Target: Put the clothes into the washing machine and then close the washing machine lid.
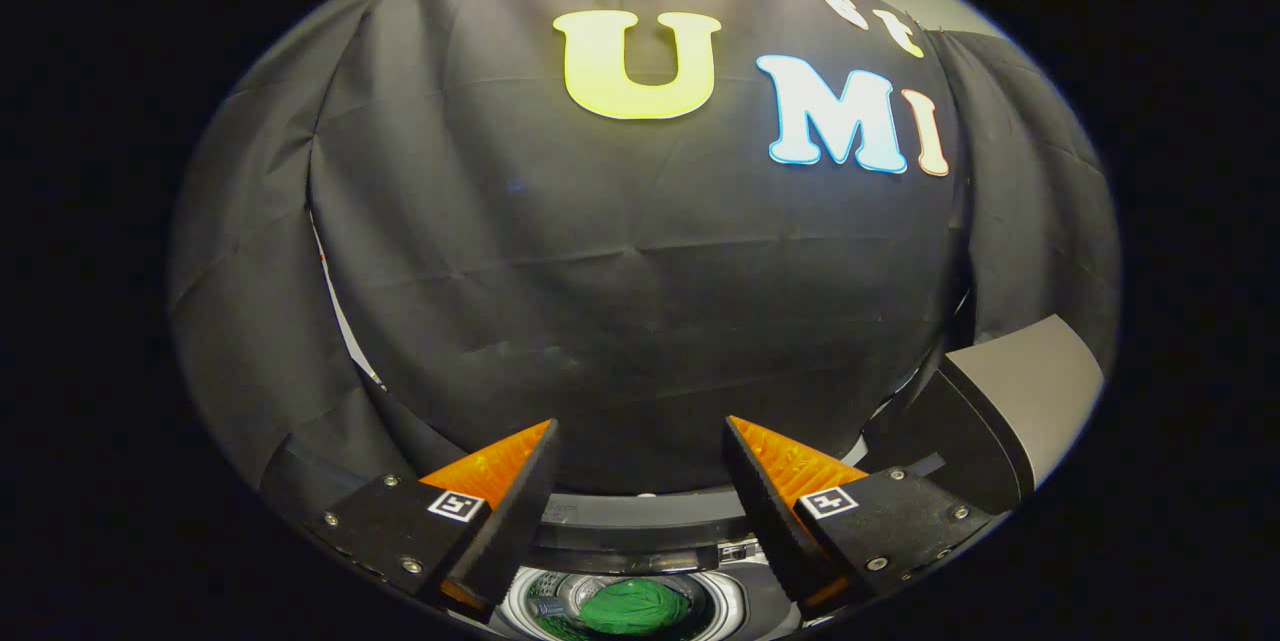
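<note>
Spread wide and holding nothing, the gripper (640,466) is hovering above green clothes (634,606) sitting in the washing machine (640,521), while its likely stiff, light lid (1010,401) is awaiting an edge grip.

The gripper (640,441) is held high above the washing machine (640,521), its two fingers spread wide apart with nothing between them — only the black cloth wall (620,301) shows beyond. Below the fingers, the round drum opening (625,606) is visible, and a green garment (635,606) lies inside it. The lid (1010,411) stands raised at the right side — grey and tilted.
</note>
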`<state>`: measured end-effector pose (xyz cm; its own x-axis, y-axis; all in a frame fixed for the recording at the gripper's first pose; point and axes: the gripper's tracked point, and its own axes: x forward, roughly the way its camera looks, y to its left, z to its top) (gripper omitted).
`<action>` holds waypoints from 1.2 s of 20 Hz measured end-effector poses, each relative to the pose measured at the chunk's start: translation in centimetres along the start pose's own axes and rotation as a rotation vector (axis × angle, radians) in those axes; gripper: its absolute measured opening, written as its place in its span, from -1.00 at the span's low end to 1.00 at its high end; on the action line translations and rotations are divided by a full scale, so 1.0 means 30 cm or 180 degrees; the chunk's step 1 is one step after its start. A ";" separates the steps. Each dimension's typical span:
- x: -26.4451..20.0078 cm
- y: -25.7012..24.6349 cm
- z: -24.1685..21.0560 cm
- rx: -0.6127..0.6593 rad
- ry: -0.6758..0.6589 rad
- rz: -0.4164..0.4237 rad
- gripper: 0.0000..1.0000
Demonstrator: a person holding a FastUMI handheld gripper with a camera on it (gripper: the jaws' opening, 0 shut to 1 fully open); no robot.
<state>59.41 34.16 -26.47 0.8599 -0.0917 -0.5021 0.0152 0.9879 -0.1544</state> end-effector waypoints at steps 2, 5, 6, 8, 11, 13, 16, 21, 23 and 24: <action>-0.020 0.004 -0.004 0.0001 -0.0085 0.0047 0.97; -0.046 0.005 -0.022 -0.0001 -0.0119 0.0090 0.96; -0.058 0.004 -0.026 0.0000 -0.0118 0.0090 0.96; -0.071 0.004 -0.039 -0.0002 -0.0096 0.0082 0.96; -0.101 0.003 -0.065 -0.0011 -0.0060 0.0085 0.97; -0.122 0.003 -0.079 -0.0005 -0.0051 0.0079 0.96; -0.154 0.004 -0.101 0.0012 -0.0048 0.0095 0.95; -0.198 0.015 -0.118 0.0116 -0.0049 0.0120 0.95; -0.209 0.013 -0.138 0.0050 -0.0001 0.0088 0.94; -0.214 0.011 -0.148 0.0019 0.0017 0.0071 0.95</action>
<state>51.64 34.51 -27.08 0.8573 -0.0703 -0.5099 -0.0009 0.9904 -0.1380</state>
